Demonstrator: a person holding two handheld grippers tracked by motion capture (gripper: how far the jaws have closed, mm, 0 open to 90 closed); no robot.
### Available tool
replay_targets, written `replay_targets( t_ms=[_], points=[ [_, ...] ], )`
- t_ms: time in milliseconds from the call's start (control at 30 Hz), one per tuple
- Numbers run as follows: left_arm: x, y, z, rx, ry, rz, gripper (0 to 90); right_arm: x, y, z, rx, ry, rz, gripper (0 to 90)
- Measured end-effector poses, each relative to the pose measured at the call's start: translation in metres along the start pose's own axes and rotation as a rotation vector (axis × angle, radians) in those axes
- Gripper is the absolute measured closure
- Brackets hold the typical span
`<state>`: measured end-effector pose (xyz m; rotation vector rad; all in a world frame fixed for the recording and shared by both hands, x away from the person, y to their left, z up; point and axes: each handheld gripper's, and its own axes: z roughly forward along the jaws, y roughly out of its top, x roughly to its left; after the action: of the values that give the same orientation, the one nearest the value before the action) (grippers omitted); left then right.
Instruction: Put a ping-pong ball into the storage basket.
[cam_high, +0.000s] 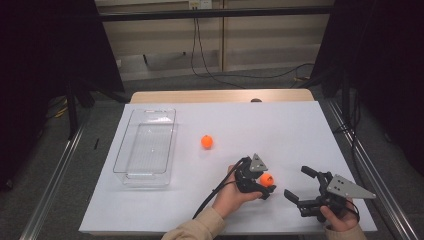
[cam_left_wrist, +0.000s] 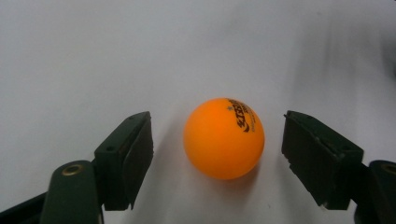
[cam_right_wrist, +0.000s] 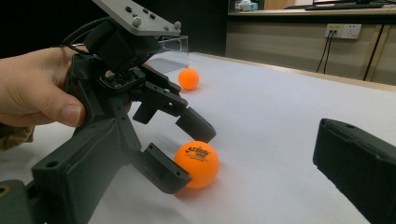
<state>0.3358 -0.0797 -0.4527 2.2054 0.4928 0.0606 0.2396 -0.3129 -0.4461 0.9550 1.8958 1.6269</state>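
An orange ping-pong ball (cam_high: 267, 179) (cam_left_wrist: 224, 138) with dark print lies on the white sheet near the front edge. My left gripper (cam_high: 268, 183) (cam_left_wrist: 217, 122) straddles it, one jaw on each side. A gap shows between each pad and the ball, so the gripper is open. In the right gripper view the same ball (cam_right_wrist: 197, 164) sits between the left gripper's two fingers (cam_right_wrist: 195, 123). A second orange ball (cam_high: 207, 142) (cam_right_wrist: 188, 79) rests loose toward the table's middle. My right gripper (cam_high: 297, 182) stands wide open just right of the left one, with nothing between its jaws.
A clear plastic tray (cam_high: 121, 150) (cam_right_wrist: 175, 46) stands empty at the left of the white sheet (cam_high: 280, 125). The wooden table edge (cam_high: 220, 96) runs along the back. Metal frame rails flank both sides, and cables hang at the far wall.
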Motion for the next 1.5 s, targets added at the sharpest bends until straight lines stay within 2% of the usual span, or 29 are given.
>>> replay_targets(
  t_ms=[500,933,1400,1500],
  points=[
    [0.0027,0.0003,0.0023,0.006,-0.017,-0.01,34.5,-0.0005,-0.0002,-0.0001,0.0,0.001,0.001,1.1],
    [0.0028,-0.0002,0.0041,0.026,-0.009,0.021,39.4,-0.0004,-0.0003,0.0001,0.0,0.0,0.002,1.1],
    [0.0022,-0.0001,0.0073,0.023,-0.013,0.011,43.6,-0.0003,-0.0004,0.0002,0.0,0.001,0.002,1.1],
    [0.002,-0.0007,0.0081,0.036,-0.015,0.026,45.9,-0.0004,-0.0003,-0.0001,0.002,0.0,0.0,1.1]
  ],
)
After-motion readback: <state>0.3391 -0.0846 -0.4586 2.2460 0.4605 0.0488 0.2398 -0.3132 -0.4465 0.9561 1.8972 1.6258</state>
